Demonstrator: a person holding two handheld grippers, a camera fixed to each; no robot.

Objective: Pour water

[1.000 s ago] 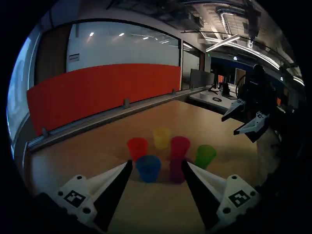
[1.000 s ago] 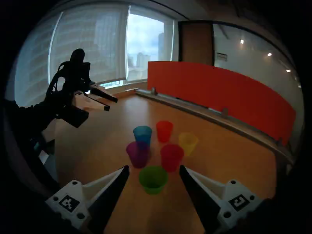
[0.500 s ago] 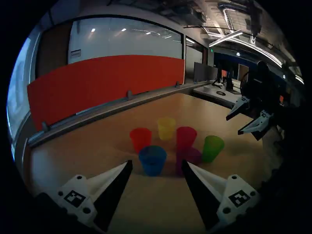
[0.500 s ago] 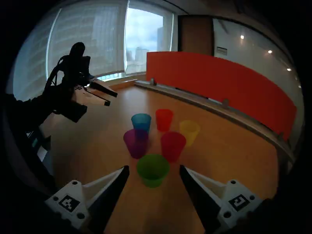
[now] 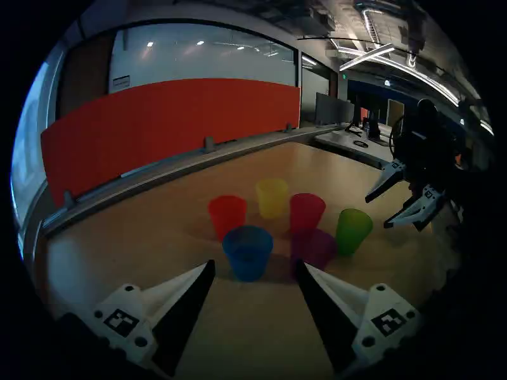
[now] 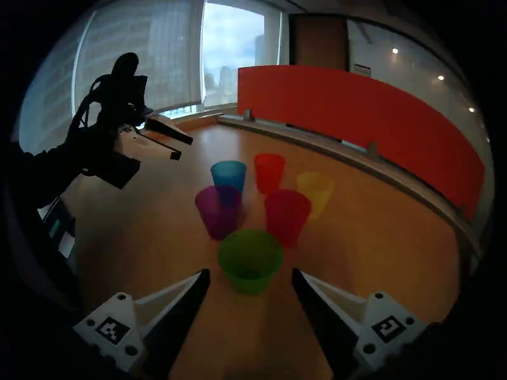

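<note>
Spread left claw [image 5: 253, 265] points at blue cup [image 5: 248, 252].

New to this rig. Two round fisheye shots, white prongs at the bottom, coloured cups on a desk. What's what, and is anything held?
No robot: a person holds a two-finger gripper in each hand, and a fisheye camera rides on each, looking along its fingers. The white prongs at the bottom are that gripper's own fingers: the left gripper in the left gripper view, the right gripper in the right gripper view. Each view also catches the other gripper farther off. On the wooden table six cups stand in a cluster: the blue cup nearest the left gripper, the green cup nearest the right, plus the orange cup, yellow cup, red cup and purple cup. Both grippers are open and hold nothing. Whether any cup holds water I cannot tell.
</note>
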